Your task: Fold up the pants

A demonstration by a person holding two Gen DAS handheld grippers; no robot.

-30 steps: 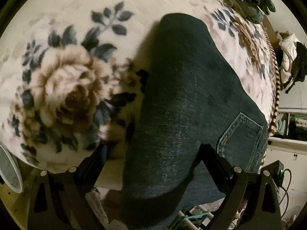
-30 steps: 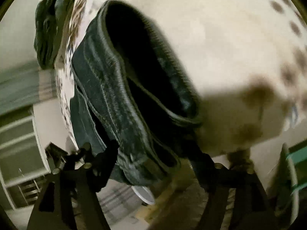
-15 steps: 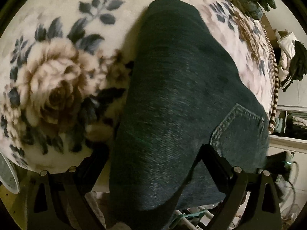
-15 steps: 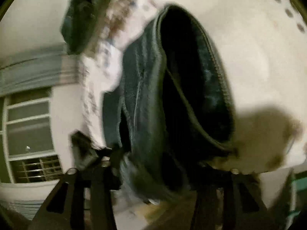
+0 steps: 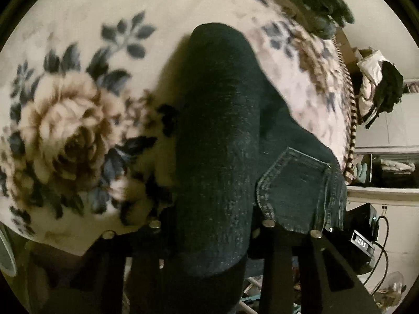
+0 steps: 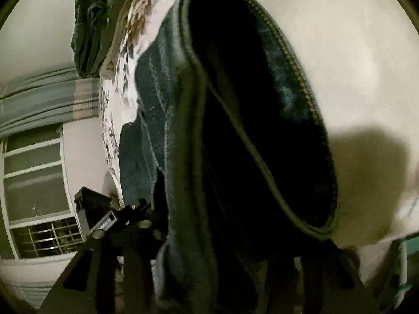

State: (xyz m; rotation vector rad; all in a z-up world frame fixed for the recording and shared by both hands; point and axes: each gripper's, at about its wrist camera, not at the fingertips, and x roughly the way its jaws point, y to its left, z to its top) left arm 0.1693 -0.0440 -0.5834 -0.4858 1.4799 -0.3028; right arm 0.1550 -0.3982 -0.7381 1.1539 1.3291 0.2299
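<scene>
On floral blanket (image 5: 78,52): dark jeans (image 5: 217,157), gripped at both ends by left gripper (image 5: 209,225) and right gripper (image 6: 222,235).

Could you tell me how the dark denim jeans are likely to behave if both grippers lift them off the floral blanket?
The dark denim jeans will probably sag: they already drape limply over the left gripper. The thick waistband at the right gripper gapes open, so it seems stiffer. They likely weigh noticeably.
</scene>
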